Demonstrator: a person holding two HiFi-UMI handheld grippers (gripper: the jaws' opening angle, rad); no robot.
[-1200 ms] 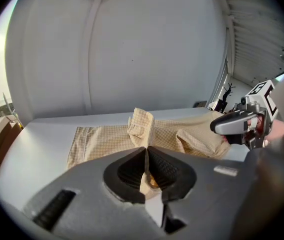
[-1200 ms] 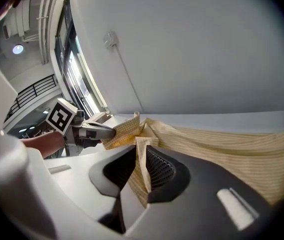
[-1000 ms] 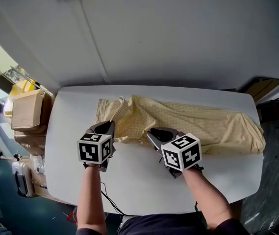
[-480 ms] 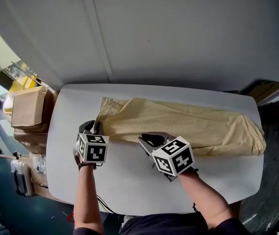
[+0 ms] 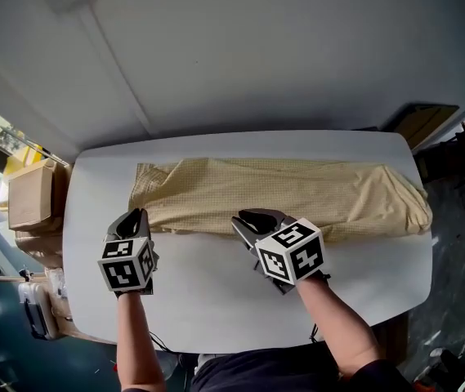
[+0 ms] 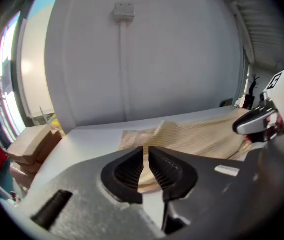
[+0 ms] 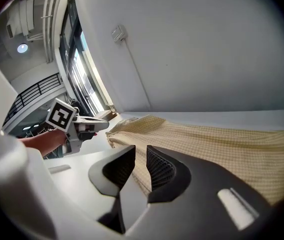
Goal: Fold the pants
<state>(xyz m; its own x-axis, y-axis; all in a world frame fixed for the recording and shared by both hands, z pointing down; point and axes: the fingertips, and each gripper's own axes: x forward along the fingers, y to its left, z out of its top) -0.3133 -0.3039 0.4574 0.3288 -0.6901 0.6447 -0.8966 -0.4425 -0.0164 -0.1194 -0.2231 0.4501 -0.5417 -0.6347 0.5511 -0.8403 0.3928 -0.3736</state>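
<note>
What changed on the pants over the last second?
The pants, bunched at the left end, now lie as a flat strip. The left gripper shifted left to the near corner, jaws just closing to a slit; right gripper jaws just opening; cloth edge in both gaps, unpinched. Both stay at the near edge; table unchanged.

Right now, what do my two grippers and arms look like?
The left gripper and right gripper are dark grey with black ribbed pads, each topped by a white cube with black square markers. Forearms are bare; a dark top shows below.
</note>
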